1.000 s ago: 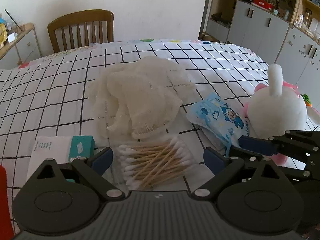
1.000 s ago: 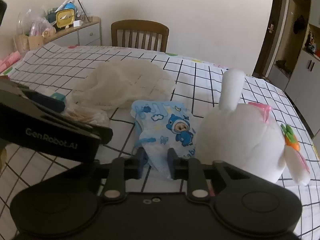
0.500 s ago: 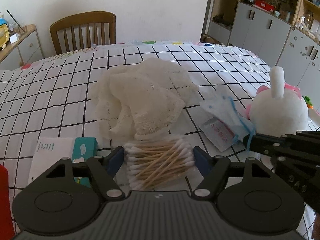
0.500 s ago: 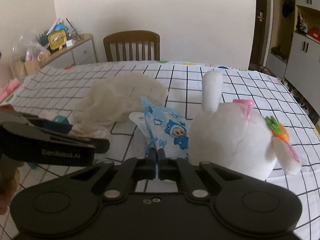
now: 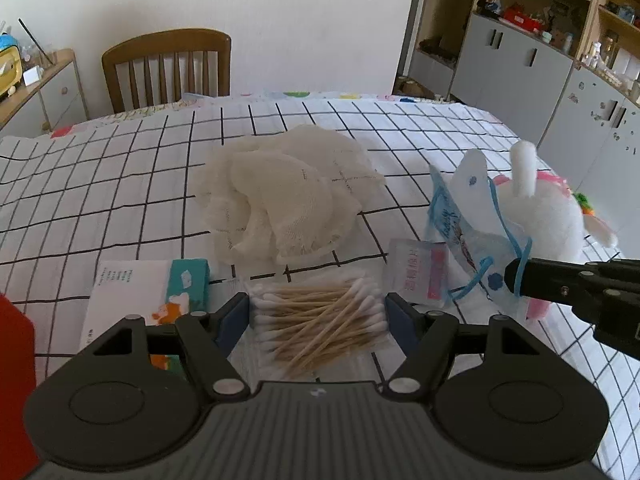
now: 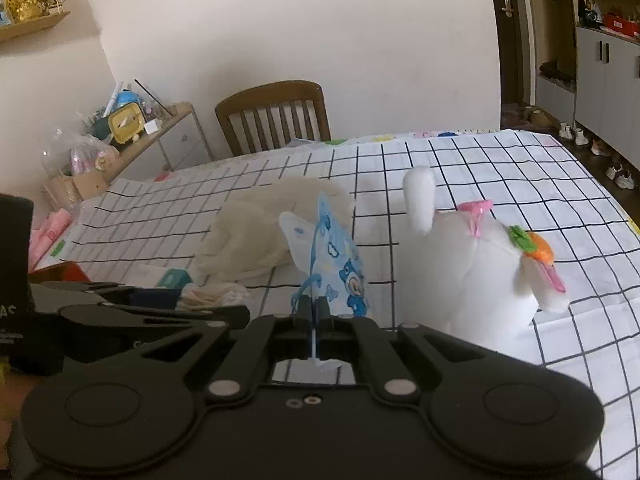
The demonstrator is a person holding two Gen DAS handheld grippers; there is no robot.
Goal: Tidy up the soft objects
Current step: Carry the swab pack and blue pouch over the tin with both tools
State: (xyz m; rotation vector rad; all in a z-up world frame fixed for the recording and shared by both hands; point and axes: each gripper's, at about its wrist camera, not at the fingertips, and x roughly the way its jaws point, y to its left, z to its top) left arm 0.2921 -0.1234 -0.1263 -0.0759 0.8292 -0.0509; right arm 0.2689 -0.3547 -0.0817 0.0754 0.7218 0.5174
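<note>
My left gripper (image 5: 317, 309) is shut on a clear bag of cotton swabs (image 5: 320, 326), its blue pads pressing both sides. In the right wrist view my right gripper (image 6: 312, 307) is shut on a blue cartoon-print face mask (image 6: 336, 264) by its edge and ear loop. The mask (image 5: 460, 216) hangs tilted above the table, with the right gripper (image 5: 516, 276) below it. A white plush rabbit (image 6: 480, 272) sits just right of the mask. A crumpled white gauze cloth (image 5: 288, 200) lies mid-table beyond the swabs.
A small packet with a pink label (image 5: 420, 272) lies where the mask was. A tissue pack (image 5: 188, 284) and a white leaflet lie at the left, with a red object (image 5: 14, 344) at the left edge. A wooden chair (image 5: 168, 68) stands behind the checked tablecloth (image 5: 100, 184).
The left jaws closed from wide apart onto the swab bag. The right jaws shut on the mask and lifted it off the table, uncovering the small packet.
</note>
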